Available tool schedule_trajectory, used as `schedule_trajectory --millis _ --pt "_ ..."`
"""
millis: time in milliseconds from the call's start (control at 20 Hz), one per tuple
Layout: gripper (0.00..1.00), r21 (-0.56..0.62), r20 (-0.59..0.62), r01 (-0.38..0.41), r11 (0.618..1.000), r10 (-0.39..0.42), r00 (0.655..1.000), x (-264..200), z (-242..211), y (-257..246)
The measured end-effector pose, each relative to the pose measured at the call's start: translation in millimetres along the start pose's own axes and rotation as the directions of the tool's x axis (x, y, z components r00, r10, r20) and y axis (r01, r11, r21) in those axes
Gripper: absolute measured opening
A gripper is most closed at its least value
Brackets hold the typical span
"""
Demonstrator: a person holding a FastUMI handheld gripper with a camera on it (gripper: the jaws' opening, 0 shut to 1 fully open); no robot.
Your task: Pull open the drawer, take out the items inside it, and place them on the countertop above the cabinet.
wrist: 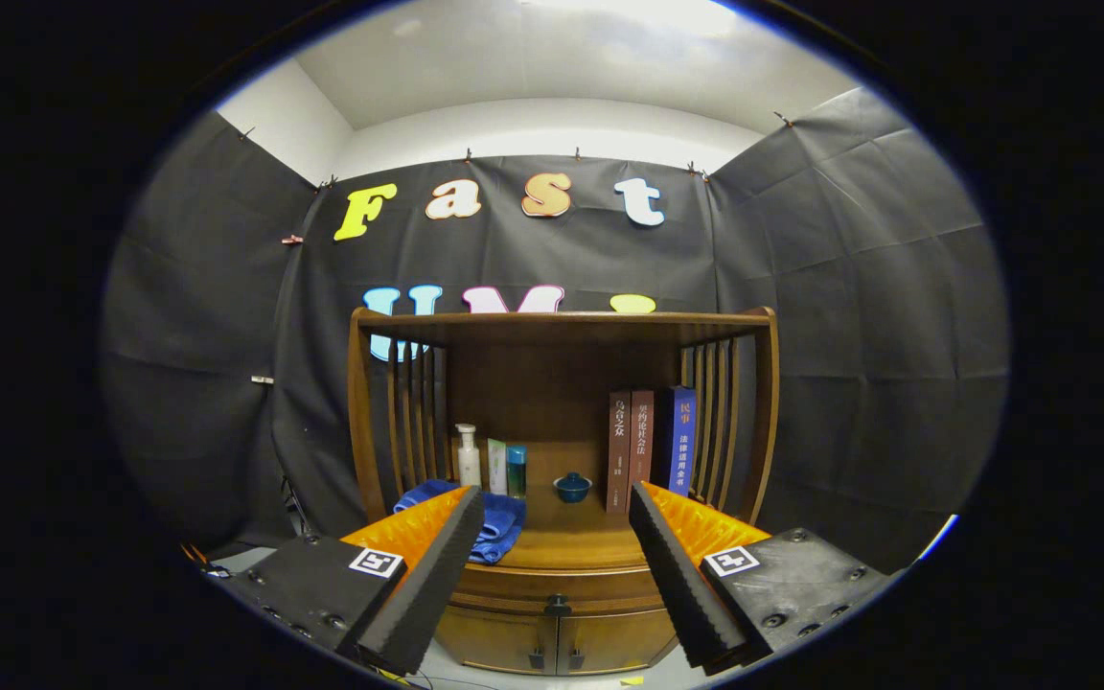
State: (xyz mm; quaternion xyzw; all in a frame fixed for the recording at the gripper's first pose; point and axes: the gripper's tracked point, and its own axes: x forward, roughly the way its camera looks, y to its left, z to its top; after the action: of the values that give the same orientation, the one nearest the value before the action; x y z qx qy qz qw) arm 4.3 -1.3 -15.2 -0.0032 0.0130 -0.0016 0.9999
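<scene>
Nearest us, our gripper hangs with its fingers spread wide apart and holding nothing, well back from the brown wooden cabinet. Between them we see the curved wooden drawer front, closed, with its small dark knob just under the wooden surface that carries a folded blue cloth and a small blue lidded cup. We judge the drawer stiff and fairly heavy, and the knob, small and likely slippery, is the only place to pinch.
</scene>
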Motion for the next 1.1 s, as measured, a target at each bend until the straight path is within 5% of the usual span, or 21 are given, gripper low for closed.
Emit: schedule_trajectory --millis 500,1100 --pt "0.98 0.056 -0.137 0.019 0.998 -0.011 0.991 42 -127 -5" --pt "1.00 0.052 -0.361 0.021 0.998 -0.001 0.932 106 -282 -8"
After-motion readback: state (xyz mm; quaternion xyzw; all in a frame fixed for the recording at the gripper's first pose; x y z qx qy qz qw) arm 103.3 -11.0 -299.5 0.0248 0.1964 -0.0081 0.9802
